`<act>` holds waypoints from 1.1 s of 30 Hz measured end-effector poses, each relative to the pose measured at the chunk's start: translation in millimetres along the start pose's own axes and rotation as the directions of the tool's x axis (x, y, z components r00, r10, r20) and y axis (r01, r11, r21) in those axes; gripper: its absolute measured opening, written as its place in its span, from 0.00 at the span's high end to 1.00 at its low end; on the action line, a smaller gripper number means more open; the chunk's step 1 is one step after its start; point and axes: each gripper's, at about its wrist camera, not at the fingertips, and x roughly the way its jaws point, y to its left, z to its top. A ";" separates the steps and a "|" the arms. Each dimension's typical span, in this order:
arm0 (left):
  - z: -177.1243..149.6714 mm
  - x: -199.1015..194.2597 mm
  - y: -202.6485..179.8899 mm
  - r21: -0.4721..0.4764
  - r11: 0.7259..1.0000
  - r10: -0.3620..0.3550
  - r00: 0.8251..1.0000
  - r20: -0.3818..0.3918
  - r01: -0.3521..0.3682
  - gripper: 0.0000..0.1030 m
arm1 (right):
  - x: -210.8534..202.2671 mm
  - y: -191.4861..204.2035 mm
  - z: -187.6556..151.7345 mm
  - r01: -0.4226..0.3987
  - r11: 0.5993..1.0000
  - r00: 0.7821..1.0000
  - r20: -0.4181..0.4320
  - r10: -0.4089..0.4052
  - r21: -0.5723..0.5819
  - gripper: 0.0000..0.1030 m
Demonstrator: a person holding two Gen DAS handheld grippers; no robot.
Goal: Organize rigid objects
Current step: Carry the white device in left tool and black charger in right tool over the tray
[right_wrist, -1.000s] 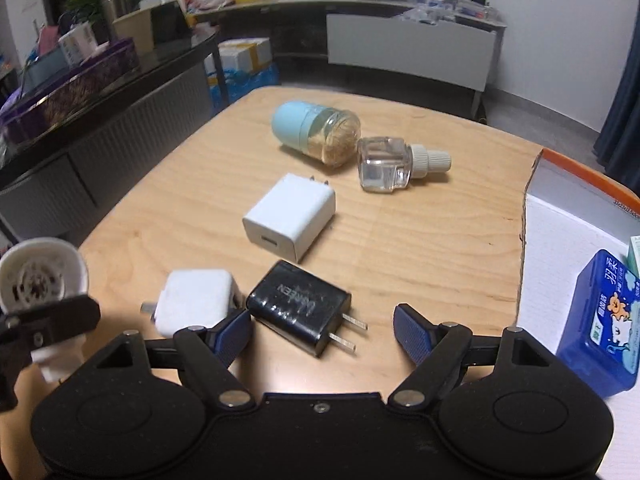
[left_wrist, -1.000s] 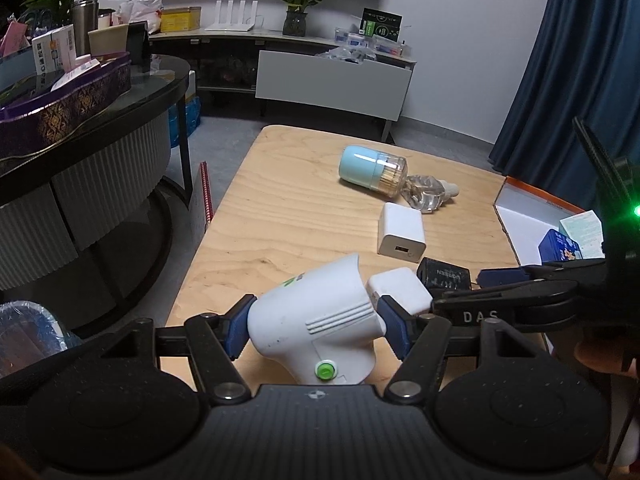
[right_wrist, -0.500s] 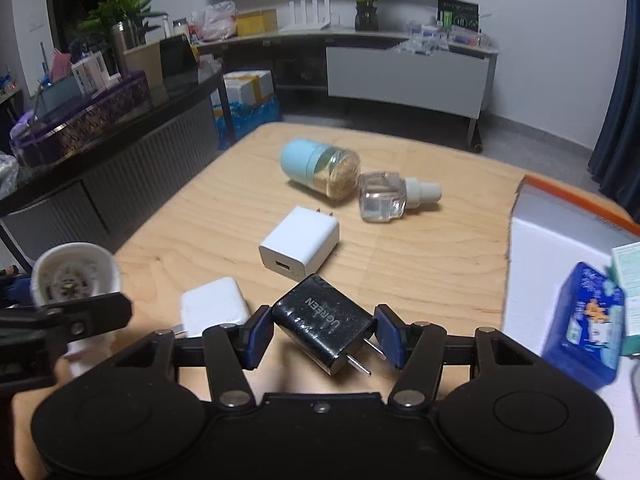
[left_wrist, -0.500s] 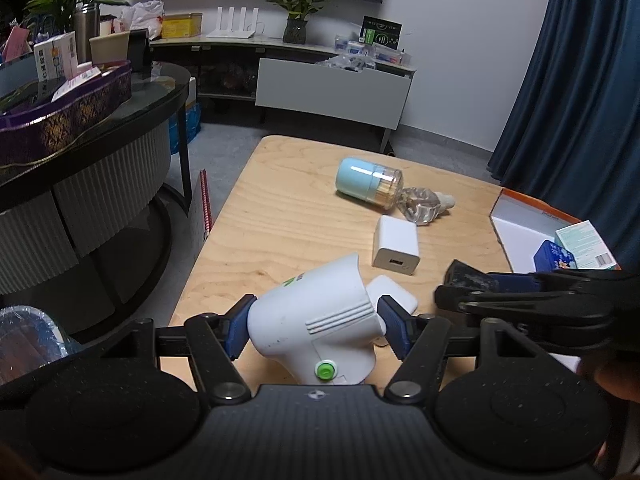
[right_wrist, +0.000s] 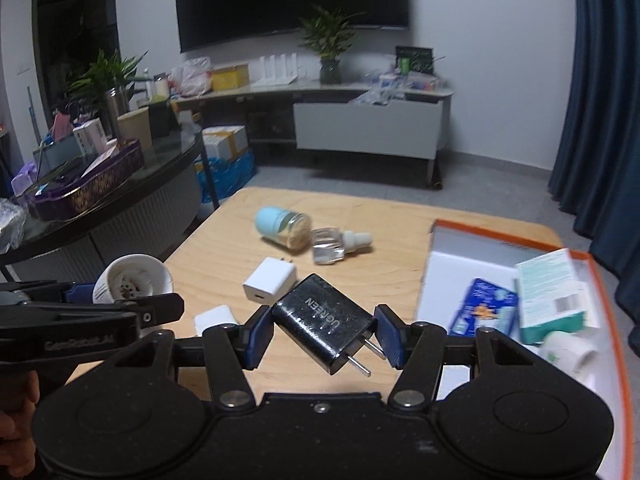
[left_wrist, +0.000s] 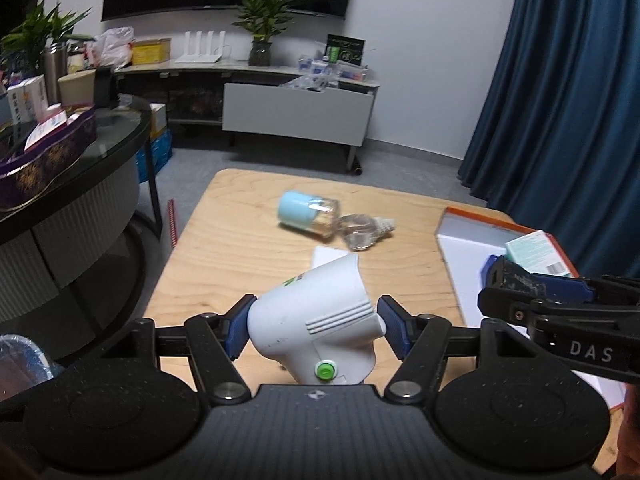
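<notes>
- Left gripper (left_wrist: 316, 330): black textured body, blue pads (left_wrist: 236, 330), silver screws.
- Right gripper (right_wrist: 324, 336): matching black frame, blue pads (right_wrist: 390, 336); white "DAS" lettering on its side.

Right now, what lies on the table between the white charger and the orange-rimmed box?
Nothing: in the right wrist view, bare wooden table separates the white charger from the orange-rimmed box.

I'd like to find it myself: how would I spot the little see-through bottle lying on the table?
Start at the pale wooden table and look toward its far side, left of the orange-rimmed box. Two things lie there on their sides, touching: a jar with a light blue cap and, to its right, the clear bottle. The bottle is the squat, fully transparent one with a white ribbed cap pointing toward the box.
</notes>
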 end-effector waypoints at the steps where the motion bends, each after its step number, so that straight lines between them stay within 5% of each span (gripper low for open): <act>1: -0.5 -1.8 -4.6 0.005 1.000 -0.008 1.000 0.003 0.008 0.36 | -5.0 -2.8 -1.5 0.006 1.000 1.000 0.004 -0.006 0.007 0.34; 33: -6.0 -7.5 -109.9 0.164 0.968 -0.191 0.982 -0.008 0.190 0.36 | -78.8 -78.4 -30.0 0.175 0.974 0.981 0.060 -0.185 0.142 0.34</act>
